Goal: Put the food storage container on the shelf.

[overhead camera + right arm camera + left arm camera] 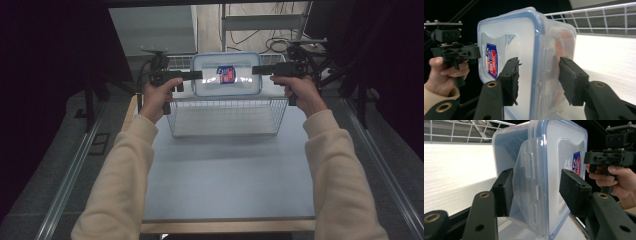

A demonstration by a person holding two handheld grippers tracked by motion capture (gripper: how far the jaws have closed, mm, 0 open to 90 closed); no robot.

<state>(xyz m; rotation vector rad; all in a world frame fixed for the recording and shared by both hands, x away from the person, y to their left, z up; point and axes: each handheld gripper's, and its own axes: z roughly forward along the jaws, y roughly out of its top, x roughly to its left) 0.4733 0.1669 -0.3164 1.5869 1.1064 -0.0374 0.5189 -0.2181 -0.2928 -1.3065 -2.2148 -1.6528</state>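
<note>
You hold one clear plastic container (227, 75) with a blue-rimmed lid in the air, above the far half of the one wire basket (225, 117) on the surface (225, 175). Your left gripper (192, 75) pinches its left end across the hinged clasp: one of its fingers (504, 191) presses the base side, the other the lid. Your right gripper (260, 69) pinches the opposite end in the same way, its fingers (510, 77) tight on lid and base. I judge the lift and carry done, with the container level between two grippers; what is left is to lower it into the basket and let go. The basket looks empty below it.
</note>
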